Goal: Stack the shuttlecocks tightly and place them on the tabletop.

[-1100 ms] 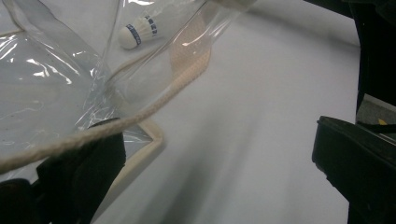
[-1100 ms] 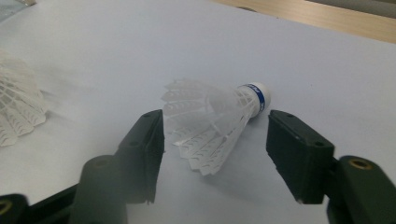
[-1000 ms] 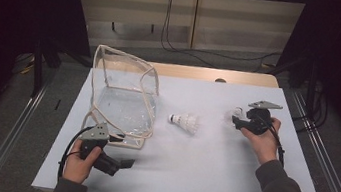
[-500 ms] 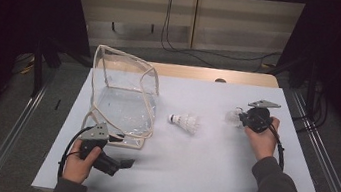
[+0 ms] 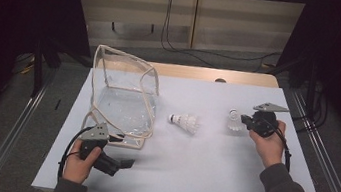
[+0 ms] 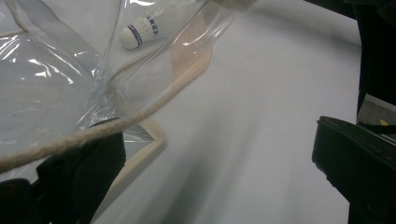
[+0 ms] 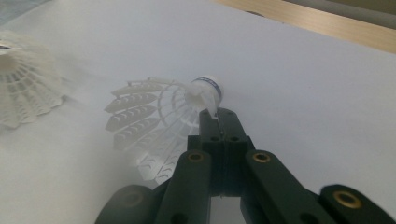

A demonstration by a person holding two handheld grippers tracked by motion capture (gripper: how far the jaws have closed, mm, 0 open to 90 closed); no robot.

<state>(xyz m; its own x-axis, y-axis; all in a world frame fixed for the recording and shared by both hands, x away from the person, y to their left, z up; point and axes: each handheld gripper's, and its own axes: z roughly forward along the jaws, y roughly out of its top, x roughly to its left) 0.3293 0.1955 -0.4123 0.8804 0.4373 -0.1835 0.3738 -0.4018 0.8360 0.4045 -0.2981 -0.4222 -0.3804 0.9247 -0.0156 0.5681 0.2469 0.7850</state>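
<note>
On the right side of the white table [image 5: 207,182] our right gripper [image 5: 242,120] has its jaws pressed together on a thin rib of the plastic shuttlecock [image 7: 159,116] — in the right gripper view the two black tips meet just below the cork, with a sliver of white skirt pinched between them. We judge the grip is taken at the neck because the skirt is springy and the cork too round to hold well. In the high view this shuttlecock [image 5: 233,121] sits at the gripper's tip, right of centre; whether it rests on the table or is lifted clear we cannot tell.

A second shuttlecock [image 5: 185,122] lies on its side mid-table, untouched, between the held one and the clear pouch [image 5: 123,94].

Near the left front, our left gripper [image 5: 123,162] has its jaws standing well apart — the left gripper view shows one jaw beside the pouch's cream piping [image 6: 154,107] and the other far off, nothing clamped. It seems parked by the pouch's near corner to steady or open it.

The pouch stands with its mouth upward, likely the place for both shuttlecocks. The pinch looks slight, so a slip is possible during the carry.
</note>
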